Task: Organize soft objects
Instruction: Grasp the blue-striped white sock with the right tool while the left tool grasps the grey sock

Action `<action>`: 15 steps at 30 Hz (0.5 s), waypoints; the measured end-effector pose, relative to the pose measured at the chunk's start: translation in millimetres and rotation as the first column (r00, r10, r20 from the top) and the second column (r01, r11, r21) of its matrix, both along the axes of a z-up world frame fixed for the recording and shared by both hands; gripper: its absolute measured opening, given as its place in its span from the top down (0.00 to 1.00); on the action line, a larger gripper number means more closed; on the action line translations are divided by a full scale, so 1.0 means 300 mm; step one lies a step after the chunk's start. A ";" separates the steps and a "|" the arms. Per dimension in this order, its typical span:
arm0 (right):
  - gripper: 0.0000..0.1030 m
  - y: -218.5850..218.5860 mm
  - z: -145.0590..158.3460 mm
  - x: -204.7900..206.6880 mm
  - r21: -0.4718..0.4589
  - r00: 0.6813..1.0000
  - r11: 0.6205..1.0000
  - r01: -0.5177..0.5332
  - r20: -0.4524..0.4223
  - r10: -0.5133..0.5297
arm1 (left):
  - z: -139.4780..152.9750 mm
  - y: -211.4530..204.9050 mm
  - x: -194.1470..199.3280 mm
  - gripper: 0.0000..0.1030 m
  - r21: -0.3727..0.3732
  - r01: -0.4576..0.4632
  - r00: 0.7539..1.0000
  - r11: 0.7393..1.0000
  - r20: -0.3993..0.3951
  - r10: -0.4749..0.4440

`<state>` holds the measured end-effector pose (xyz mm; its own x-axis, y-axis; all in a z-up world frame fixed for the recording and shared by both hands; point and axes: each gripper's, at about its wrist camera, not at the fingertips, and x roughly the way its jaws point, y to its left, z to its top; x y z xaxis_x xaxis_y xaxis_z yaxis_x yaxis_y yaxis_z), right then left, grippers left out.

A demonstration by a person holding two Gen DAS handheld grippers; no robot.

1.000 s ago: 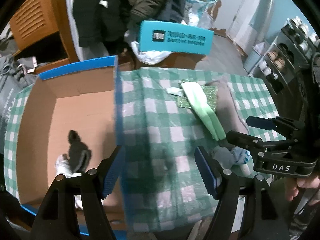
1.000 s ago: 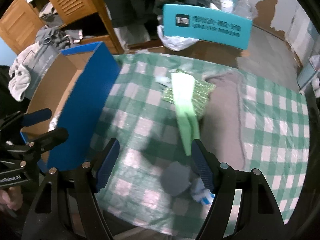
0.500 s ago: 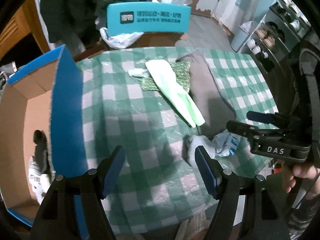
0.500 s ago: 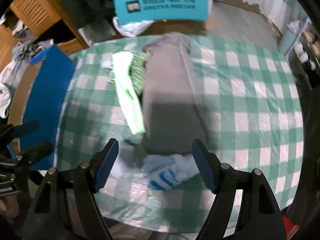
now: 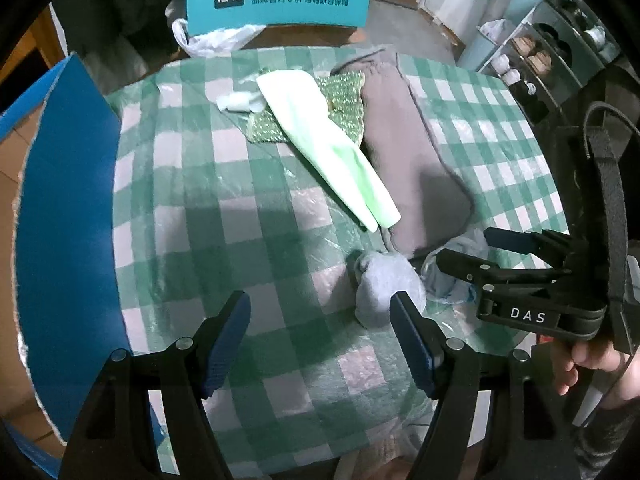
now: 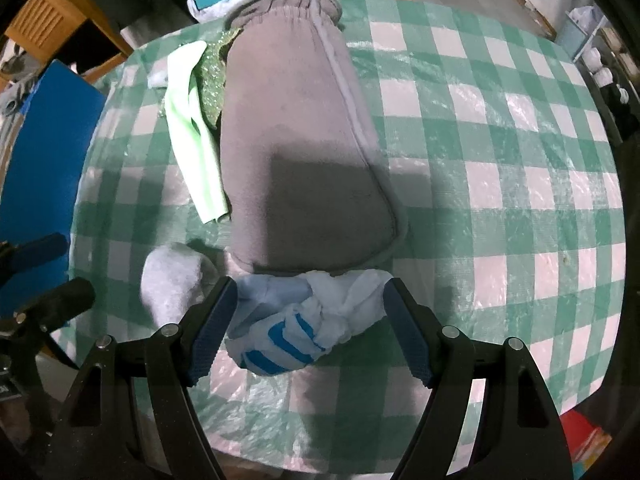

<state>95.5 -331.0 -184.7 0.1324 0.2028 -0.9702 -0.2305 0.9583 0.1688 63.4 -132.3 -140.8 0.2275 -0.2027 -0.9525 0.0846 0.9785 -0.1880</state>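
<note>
**Both Grippers Released Over Checked Table**

While the right gripper (image 6: 308, 328) stands spread wide, its blue pads (image 6: 210, 328) flank a white-and-blue striped sock bundle (image 6: 304, 320); contact cannot be confirmed. Left gripper (image 5: 320, 340): spread wide, grasping nothing, right pad just beside one rolled grey sock (image 5: 382, 292). Also on the green checked tablecloth (image 5: 208, 216): one grey sweatpants piece (image 6: 296, 152), one pale green cloth (image 5: 332, 148), one glittery green cloth (image 5: 344, 100). Blue-walled cardboard box (image 5: 64, 220) at table's left; contents not visible.

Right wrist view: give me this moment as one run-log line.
right gripper: open, straddling white-and-blue sock bundle | left gripper: open, empty, beside grey sock | grey trousers: flat on table
</note>
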 end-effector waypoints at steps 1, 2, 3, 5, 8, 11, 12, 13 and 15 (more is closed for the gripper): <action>0.26 -0.002 -0.001 -0.001 -0.004 1.000 1.000 -0.004 0.001 0.004 | -0.002 -0.003 0.000 0.28 -0.003 0.003 1.000 1.000 -0.002 -0.003; 0.25 0.000 -0.002 -0.001 -0.015 1.000 1.000 -0.009 0.004 0.009 | -0.004 -0.006 0.001 0.28 -0.005 0.007 1.000 1.000 -0.004 -0.007; 0.25 -0.003 -0.004 -0.003 -0.032 1.000 0.999 -0.014 0.007 0.014 | -0.006 -0.012 0.002 0.28 -0.005 0.011 1.000 1.000 -0.005 -0.011; 0.24 -0.015 -0.011 -0.008 -0.065 1.000 0.998 -0.019 0.013 0.020 | -0.010 -0.023 0.004 0.26 -0.006 0.018 1.000 1.000 -0.007 -0.018; 0.23 -0.045 -0.019 -0.010 -0.093 1.000 0.996 -0.014 0.010 0.015 | -0.012 -0.040 0.008 0.22 -0.009 0.026 1.000 1.000 -0.007 -0.026; 0.23 -0.081 -0.017 -0.008 -0.101 1.000 0.995 0.005 0.023 -0.003 | -0.014 -0.063 0.014 0.22 -0.011 0.037 0.999 0.999 -0.008 -0.037; 0.23 -0.093 -0.007 -0.008 -0.090 0.999 0.996 0.015 0.037 -0.012 | -0.015 -0.074 0.017 0.22 -0.013 0.042 0.999 0.999 -0.007 -0.043; 0.23 -0.107 0.004 -0.009 -0.073 0.998 0.997 0.020 0.054 -0.016 | -0.016 -0.080 0.019 0.22 -0.013 0.046 0.999 0.999 -0.008 -0.046; 0.21 -0.123 0.024 -0.013 -0.059 0.997 0.998 0.029 0.078 -0.024 | -0.023 -0.093 0.022 0.21 -0.013 0.052 0.999 0.999 -0.012 -0.052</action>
<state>91.5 -368.0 -177.4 0.2123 0.1395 -0.9672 -0.2147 0.9722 0.0931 70.1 -160.3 -147.7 0.2041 -0.2263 -0.9524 0.1329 0.9703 -0.2021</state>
